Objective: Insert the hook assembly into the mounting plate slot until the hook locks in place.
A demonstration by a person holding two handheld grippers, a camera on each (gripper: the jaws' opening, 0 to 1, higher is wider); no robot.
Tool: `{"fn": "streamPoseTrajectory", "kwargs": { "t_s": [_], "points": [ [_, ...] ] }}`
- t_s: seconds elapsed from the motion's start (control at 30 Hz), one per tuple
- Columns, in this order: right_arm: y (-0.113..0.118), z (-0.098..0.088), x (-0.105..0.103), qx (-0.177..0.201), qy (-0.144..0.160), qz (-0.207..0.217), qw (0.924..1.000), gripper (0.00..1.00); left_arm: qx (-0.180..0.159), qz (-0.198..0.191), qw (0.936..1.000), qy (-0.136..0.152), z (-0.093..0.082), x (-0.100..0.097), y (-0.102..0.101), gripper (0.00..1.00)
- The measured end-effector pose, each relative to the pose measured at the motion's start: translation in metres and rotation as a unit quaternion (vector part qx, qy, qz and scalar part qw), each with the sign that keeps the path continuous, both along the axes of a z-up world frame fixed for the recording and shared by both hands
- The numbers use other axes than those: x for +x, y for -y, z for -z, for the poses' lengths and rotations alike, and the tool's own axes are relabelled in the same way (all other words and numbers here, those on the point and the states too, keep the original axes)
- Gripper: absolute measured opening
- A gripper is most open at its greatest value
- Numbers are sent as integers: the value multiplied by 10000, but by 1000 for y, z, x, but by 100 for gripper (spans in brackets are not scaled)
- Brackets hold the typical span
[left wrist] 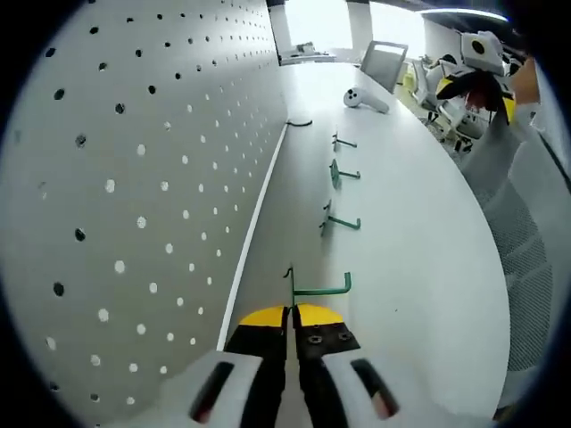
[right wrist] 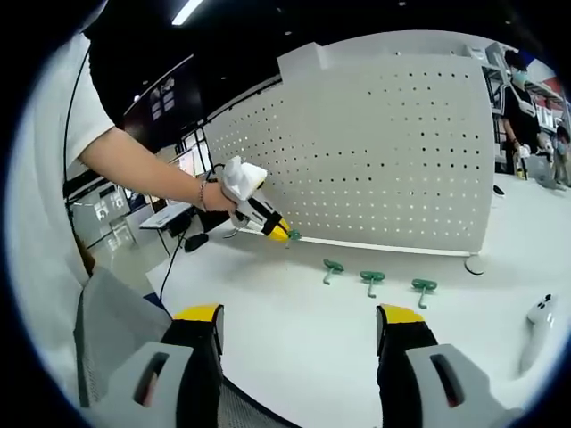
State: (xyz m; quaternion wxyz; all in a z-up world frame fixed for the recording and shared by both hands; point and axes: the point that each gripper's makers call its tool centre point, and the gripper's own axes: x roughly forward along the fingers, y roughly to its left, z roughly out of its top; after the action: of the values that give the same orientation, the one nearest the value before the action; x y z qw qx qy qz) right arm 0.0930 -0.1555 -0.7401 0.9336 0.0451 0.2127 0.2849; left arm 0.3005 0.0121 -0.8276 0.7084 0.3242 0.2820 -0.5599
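Green hook (left wrist: pixel 321 288) sits pinched in the left gripper (left wrist: pixel 293 314), right beside the white pegboard (left wrist: pixel 143 178). Right gripper (right wrist: pixel 299 323) hangs wide apart, nothing between its jaws. Three more hooks (right wrist: pixel 372 280) lie on the table (right wrist: pixel 294 312).

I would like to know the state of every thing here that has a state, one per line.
left tool: shut on green hook
green hook: held just above the table, near the pegboard's foot
right tool: open, holding nothing
three other green hooks: lying loose on the table
pegboard: upright, no hook in it
white controller: lying on the table
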Motion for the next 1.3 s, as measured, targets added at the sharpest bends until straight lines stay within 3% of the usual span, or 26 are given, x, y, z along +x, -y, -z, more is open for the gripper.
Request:
{"fn": "streamPoseTrajectory", "kwargs": {
  "t_s": [0.1, 0.47, 0.67, 0.87, 1.3],
  "points": [
    [1, -1, 0, 20, 22, 17, 10000, 68, -149, -110, 9998, -58, -6, -1, 3, 2],
    [-1, -8, 2, 66, 135, 36, 9999, 67, -656, -485, 9966, 154, -32, 0, 6, 2],
    [-3, -17, 5, 187, 213, 60, 9996, 67, -1104, -870, 9898, 219, -50, 0, 6, 2],
    [-3, -23, 8, 231, 284, 76, 9993, 67, -1219, -928, 9877, 307, -59, -6, 6, 2],
    [-7, -31, 12, 343, 380, 77, 9987, 67, -1830, -1290, 9735, 473, -89, -15, 11, 2]
  ]
}}
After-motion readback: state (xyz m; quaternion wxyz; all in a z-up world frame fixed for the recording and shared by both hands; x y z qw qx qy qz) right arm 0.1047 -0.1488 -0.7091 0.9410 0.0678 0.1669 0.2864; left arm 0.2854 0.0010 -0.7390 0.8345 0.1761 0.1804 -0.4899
